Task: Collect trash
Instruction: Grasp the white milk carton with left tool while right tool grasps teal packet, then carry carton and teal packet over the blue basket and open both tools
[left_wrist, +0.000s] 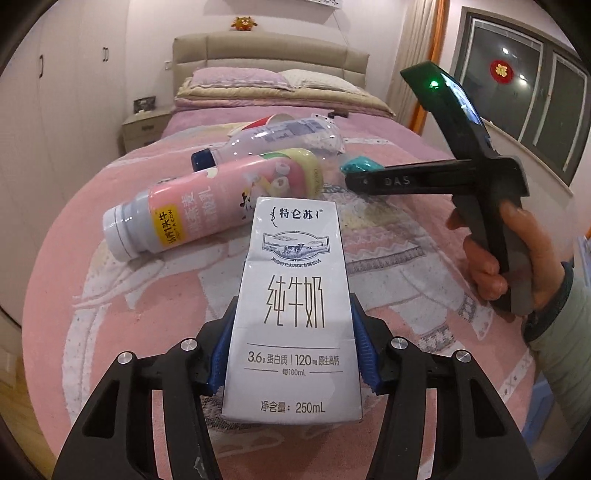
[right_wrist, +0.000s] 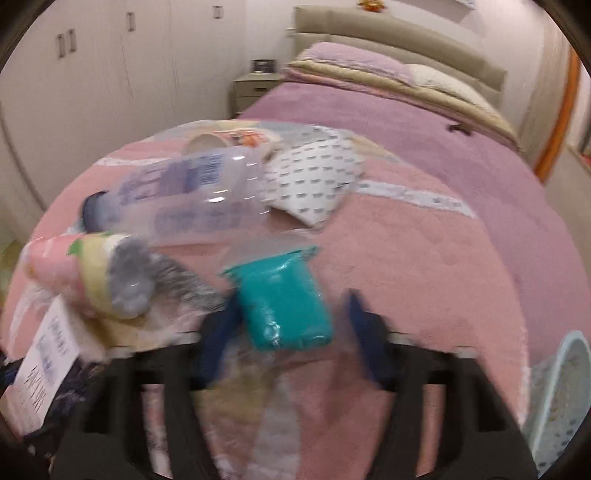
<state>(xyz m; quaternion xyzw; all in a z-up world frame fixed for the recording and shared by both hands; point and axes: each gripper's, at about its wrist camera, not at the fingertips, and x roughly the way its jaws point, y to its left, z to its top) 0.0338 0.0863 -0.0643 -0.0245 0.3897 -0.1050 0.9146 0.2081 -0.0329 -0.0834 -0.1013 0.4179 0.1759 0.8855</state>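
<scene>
My left tool (left_wrist: 293, 354) clamps the white milk carton (left_wrist: 293, 306); my right tool (right_wrist: 291, 328) straddles the teal plastic packet (right_wrist: 284, 299), grip unclear. Bare pink blanket (right_wrist: 424, 258) rightward.

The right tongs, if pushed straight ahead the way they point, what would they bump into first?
Most likely the teal packet, which lies between the right tongs' blue pads, apparently not yet pinched. Beyond it lies the clear plastic bottle. The picture is blurred, so depth is uncertain.

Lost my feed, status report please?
Left gripper clamped on milk carton. Right gripper around teal wrapper, grip unclear. Bottles remain on bed.
</scene>
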